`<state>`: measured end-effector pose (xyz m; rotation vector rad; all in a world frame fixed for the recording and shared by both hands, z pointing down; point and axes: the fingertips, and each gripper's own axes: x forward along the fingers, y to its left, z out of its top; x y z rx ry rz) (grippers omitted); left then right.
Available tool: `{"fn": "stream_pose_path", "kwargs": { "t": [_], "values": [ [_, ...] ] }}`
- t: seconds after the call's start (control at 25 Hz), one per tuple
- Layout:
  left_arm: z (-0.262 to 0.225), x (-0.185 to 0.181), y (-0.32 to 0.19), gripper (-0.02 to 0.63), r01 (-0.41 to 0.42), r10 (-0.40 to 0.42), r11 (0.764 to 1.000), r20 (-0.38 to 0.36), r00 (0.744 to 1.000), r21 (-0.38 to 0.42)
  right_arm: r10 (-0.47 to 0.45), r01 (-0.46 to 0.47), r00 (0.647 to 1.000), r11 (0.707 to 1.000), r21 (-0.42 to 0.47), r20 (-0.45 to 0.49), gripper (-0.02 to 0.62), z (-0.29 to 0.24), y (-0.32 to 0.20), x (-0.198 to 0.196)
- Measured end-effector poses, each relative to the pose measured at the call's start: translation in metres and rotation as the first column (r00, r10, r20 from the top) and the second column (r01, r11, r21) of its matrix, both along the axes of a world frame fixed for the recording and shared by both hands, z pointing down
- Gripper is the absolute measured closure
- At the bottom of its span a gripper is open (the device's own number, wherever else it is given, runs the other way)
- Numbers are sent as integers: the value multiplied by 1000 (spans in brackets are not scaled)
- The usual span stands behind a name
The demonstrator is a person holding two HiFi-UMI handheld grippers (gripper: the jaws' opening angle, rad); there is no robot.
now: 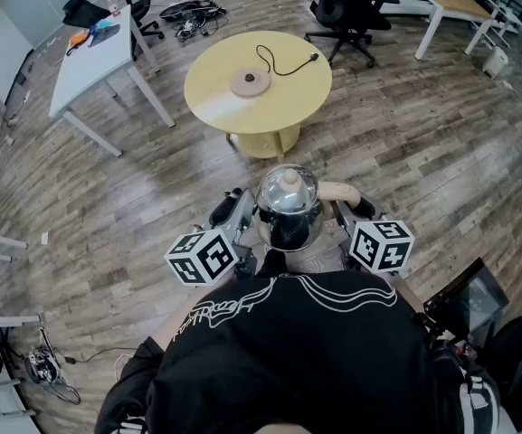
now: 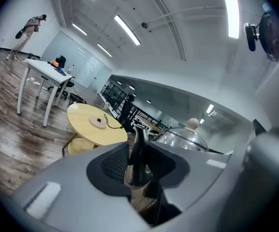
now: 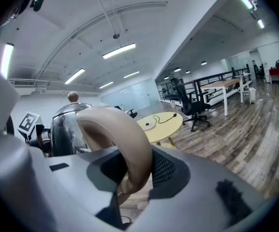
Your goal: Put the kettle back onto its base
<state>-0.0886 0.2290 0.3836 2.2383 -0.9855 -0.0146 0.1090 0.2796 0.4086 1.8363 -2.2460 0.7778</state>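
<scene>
Fingers (image 2: 111, 164) of left gripper (image 2: 139, 166), left gripper view: clamped on dark spout (image 2: 137, 151) of steel kettle (image 2: 182, 137).
Right gripper view: right gripper (image 3: 132, 170) closed around beige handle (image 3: 122, 134).
Head view alone shows the whole: kettle held in air between both grippers at person's chest, well apart from base (image 1: 250, 83) on yellow table (image 1: 292, 107). Cubes (image 1: 382, 245) carry black-white square markers.

Kettle (image 1: 289, 208) lower body hidden behind person's black shirt (image 1: 306, 351), objects (image 1: 96, 33) on white table (image 1: 84, 75) too small to identify, distant person (image 2: 30, 25) indistinct.
</scene>
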Motion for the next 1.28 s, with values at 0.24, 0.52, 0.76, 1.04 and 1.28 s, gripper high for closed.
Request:
{"fn": "stream_pose_path", "kwargs": {
  "t": [0.24,0.52,0.76,1.04,1.28],
  "values": [
    [10,3,-97,499,-12,12,1000,9,1000,-9,7,-7,1000,1000,-16,17,482,13,-93,1],
    [14,2,-198,500,-19,19,1000,4,1000,-5,-6,6,1000,999,-35,6,482,17,-190,-1],
    [10,-3,-245,499,-35,35,999,-4,999,21,-6,6,1000,1000,-18,-6,482,14,-235,-8],
    [0,7,-271,499,-39,39,998,2,999,57,-37,37,999,999,-2,3,482,8,-257,-1],
    [12,14,-289,500,-11,11,1000,20,1000,21,-60,60,998,998,-27,2,482,20,-285,8]
  ]
}}
